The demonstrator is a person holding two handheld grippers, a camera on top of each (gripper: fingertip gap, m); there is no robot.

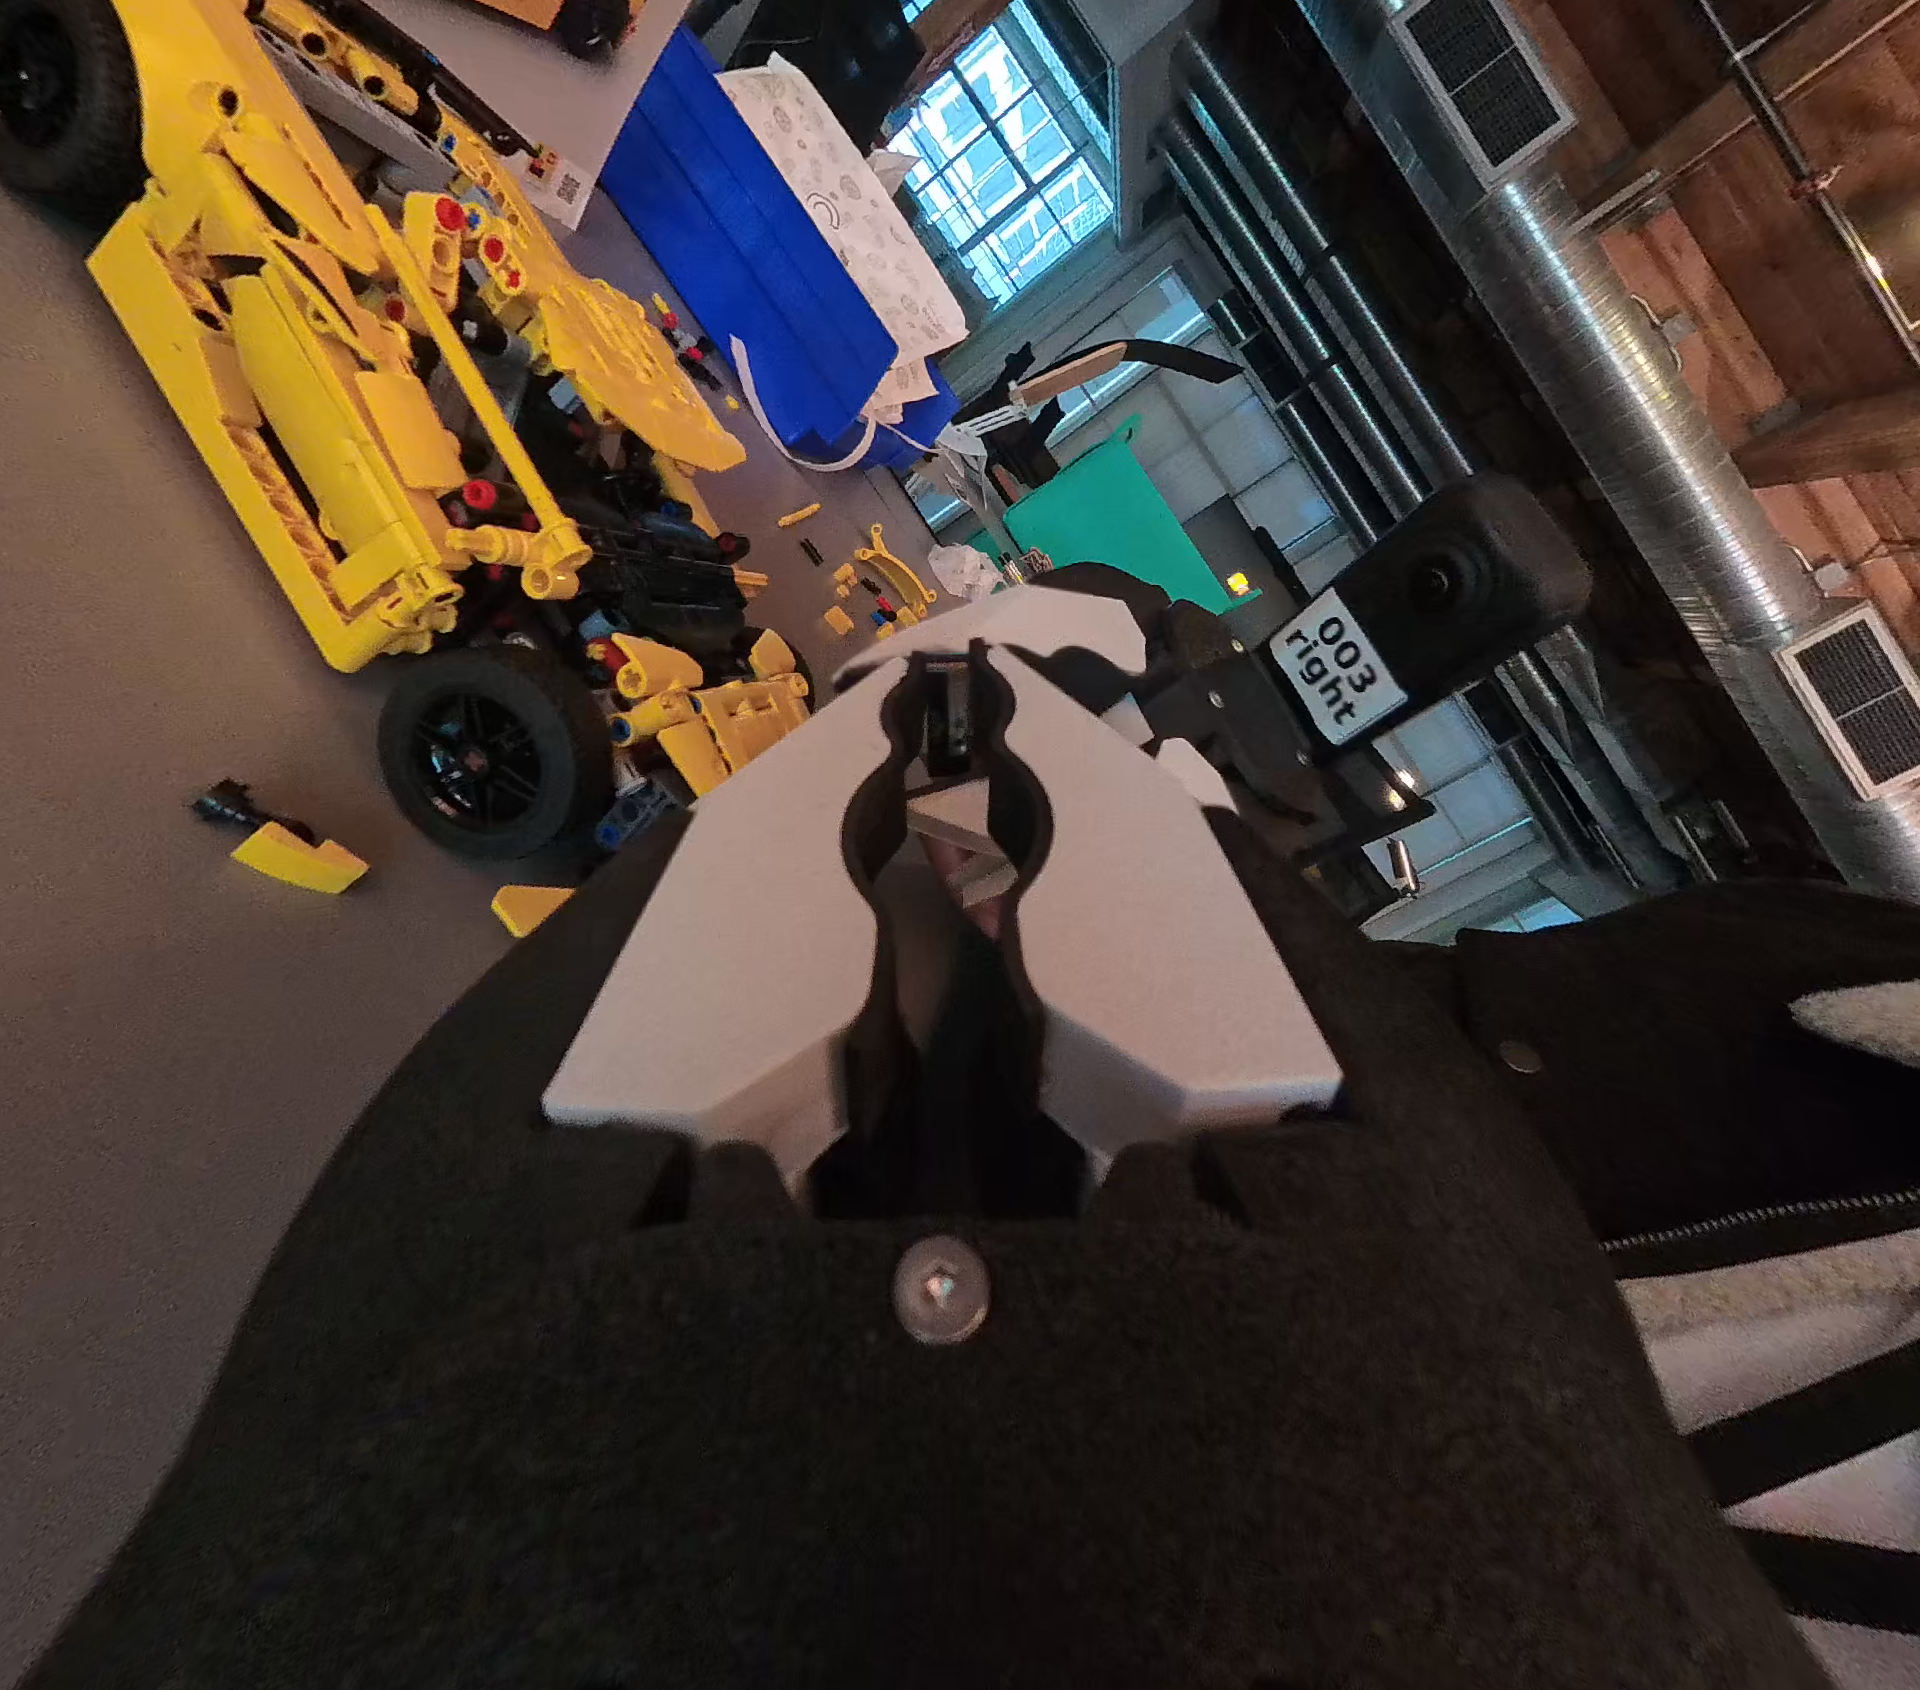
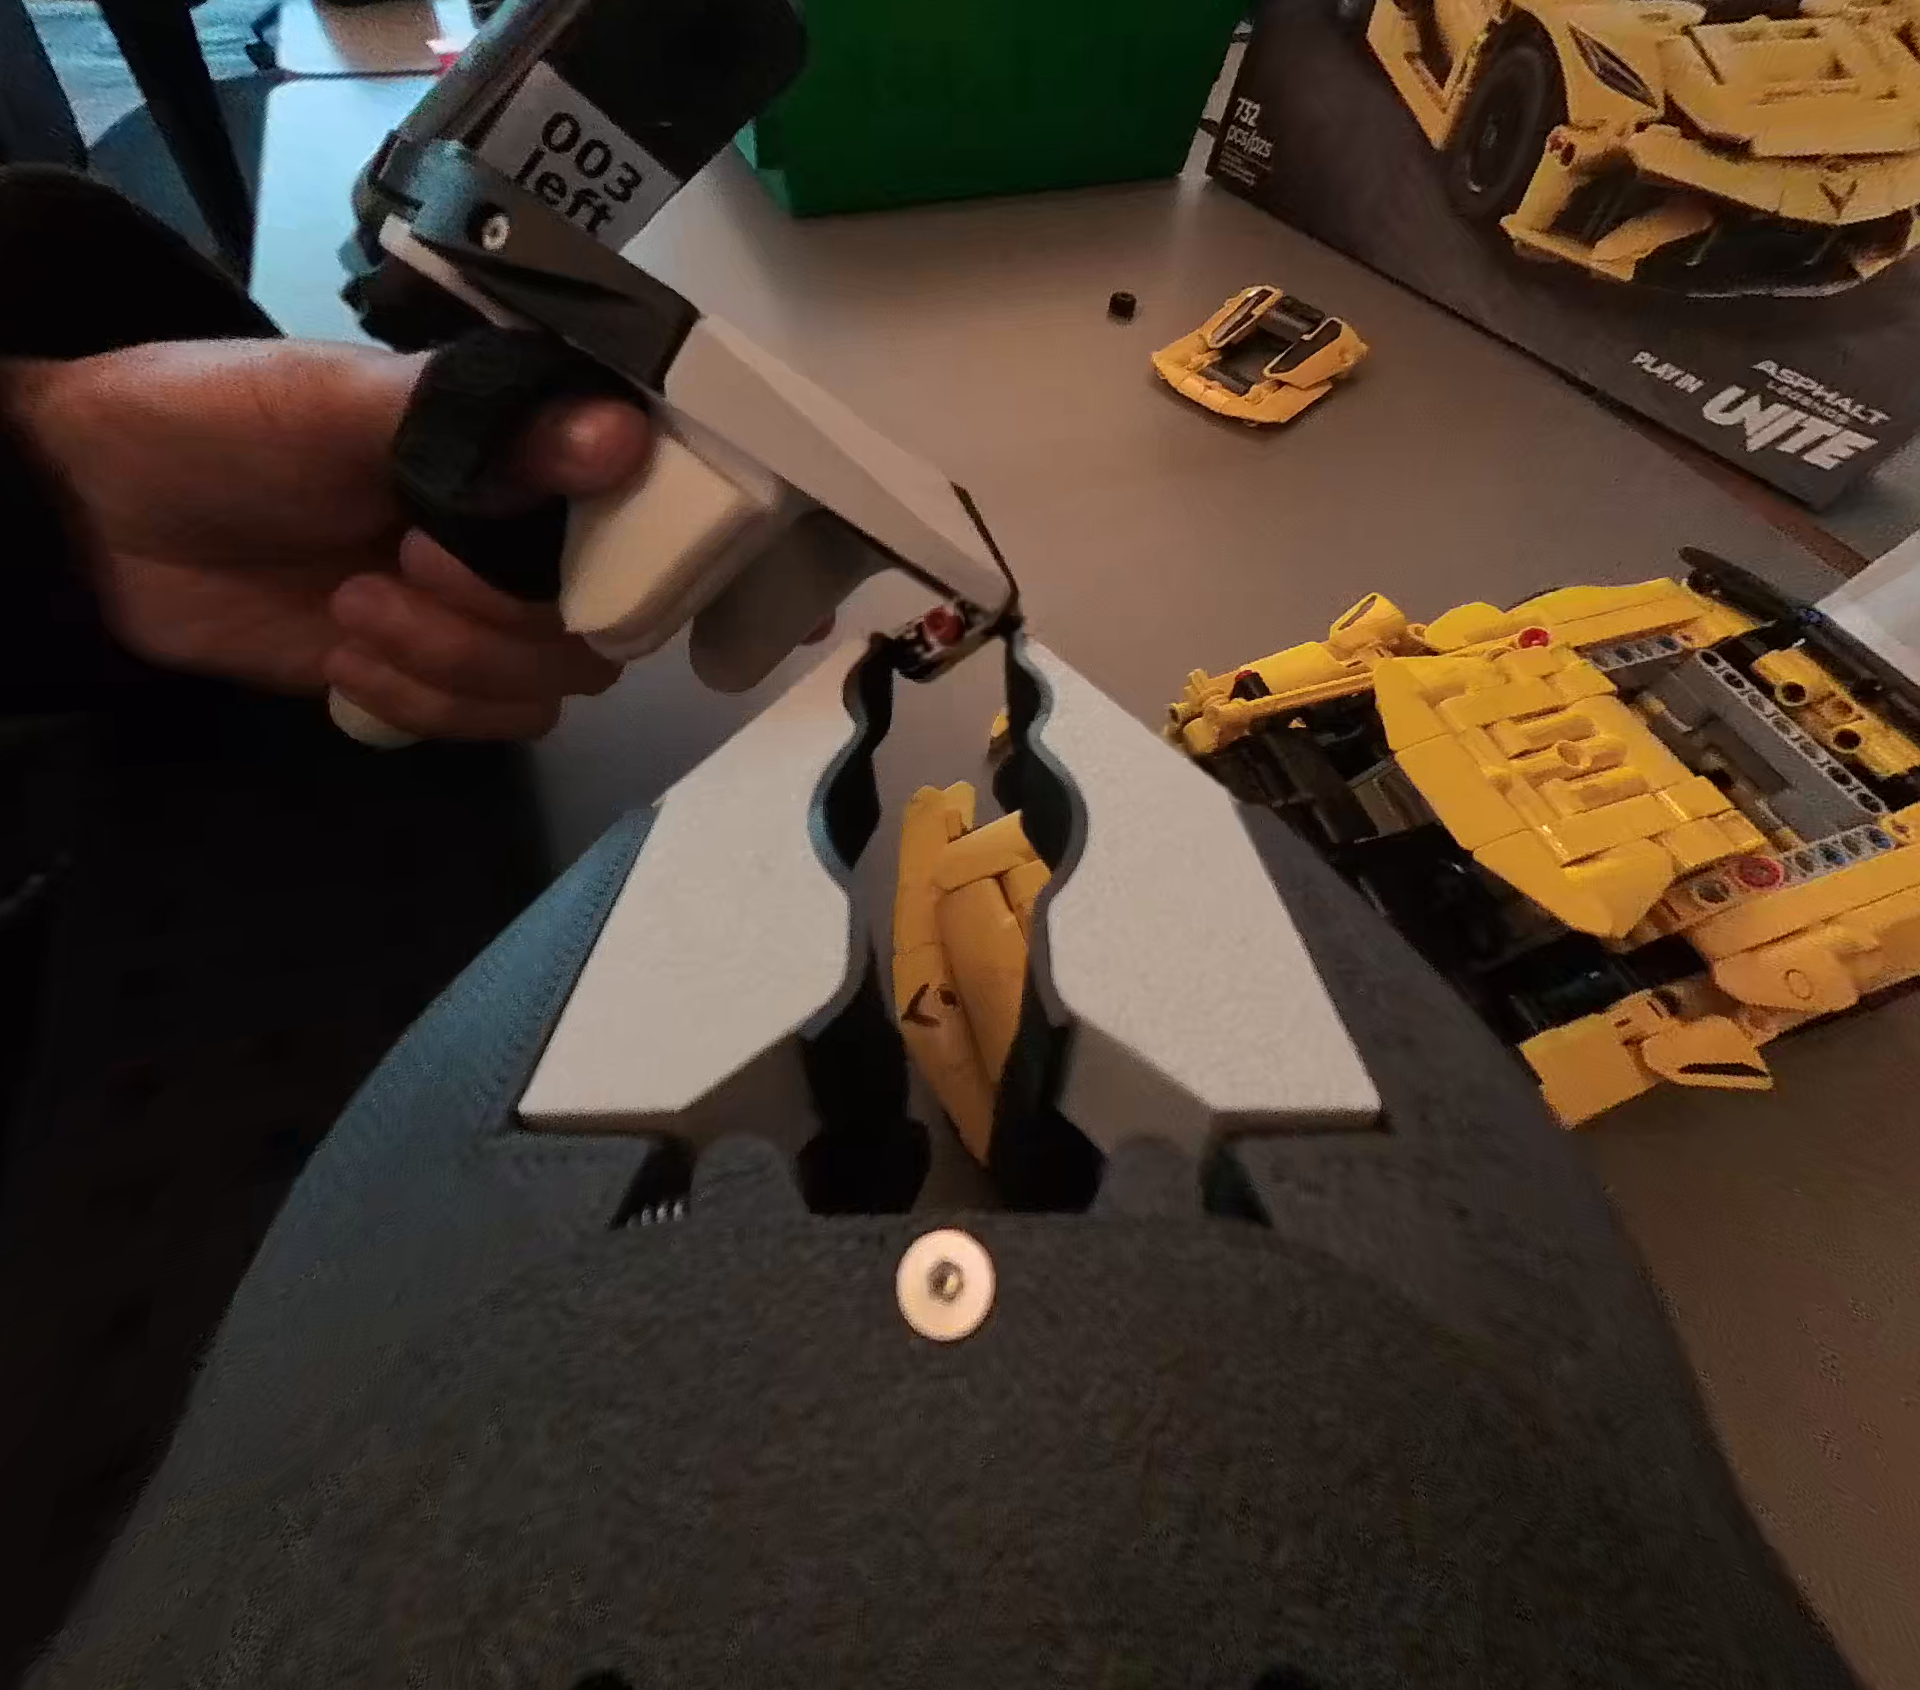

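My left gripper [image 1: 948,674] is shut on a small black piece [image 1: 948,721] and holds it in the air above the grey table [image 2: 1143,497]. In the right wrist view the left gripper [image 2: 966,612] reaches in from the upper left in a person's hand [image 2: 260,518], and the piece [image 2: 935,638] shows a red pin. My right gripper [image 2: 940,658] is open, its fingertips on either side of that piece. It also shows in the left wrist view [image 1: 1039,632], just beyond the left fingertips. A yellow panel piece [image 2: 966,934] lies on the table below the right fingers.
A partly built yellow brick car [image 2: 1558,809] lies to the right, also seen in the left wrist view [image 1: 312,352]. Its box [image 2: 1610,82], a green bin [image 2: 987,40], a blue bin [image 1: 748,238], a small yellow hood part [image 2: 1257,357] and loose pieces [image 1: 883,580] surround it. The tips of both grippers are at nearly the same place.
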